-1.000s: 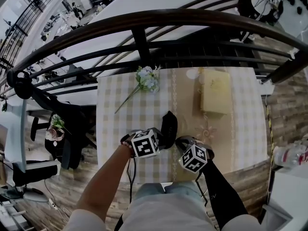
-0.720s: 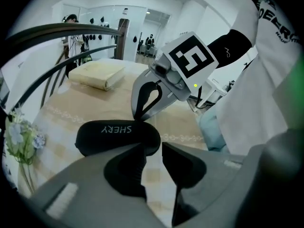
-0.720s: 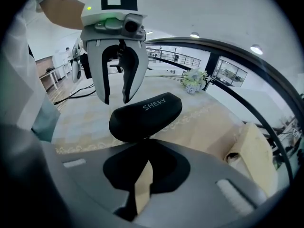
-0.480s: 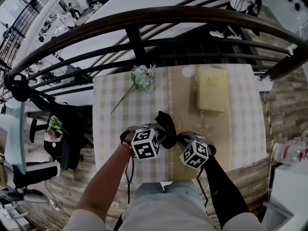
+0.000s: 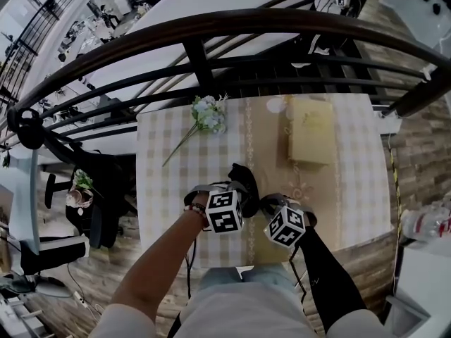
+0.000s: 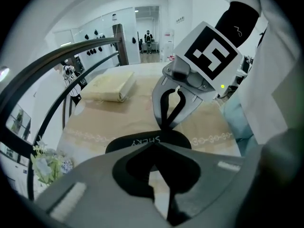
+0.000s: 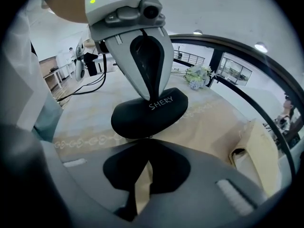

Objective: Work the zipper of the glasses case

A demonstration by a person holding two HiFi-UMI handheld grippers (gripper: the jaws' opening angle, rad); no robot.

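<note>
The black glasses case [image 5: 244,180] lies on the checked tablecloth between my two grippers. In the right gripper view it shows as a dark oval [image 7: 142,117] with white lettering. My left gripper [image 5: 237,194] is shut, its tips pinching one edge of the case [image 6: 127,144]; from the other side I see the left gripper [image 7: 153,98] bearing on the top by the lettering. My right gripper [image 5: 266,205] is shut at the opposite edge [image 7: 149,138], on what looks like the small zipper pull. The right gripper [image 6: 166,126] faces me in the left gripper view.
A bunch of pale flowers [image 5: 209,115] lies at the table's far left. A yellow box [image 5: 311,131] sits on the beige runner at the far right. A dark curved railing [image 5: 211,27] runs behind the table [image 5: 165,171]. My legs are at the near edge.
The left gripper has moved right, closer to the case and to the right gripper. The case has shifted a little; the right gripper has hardly moved in the last half second.
</note>
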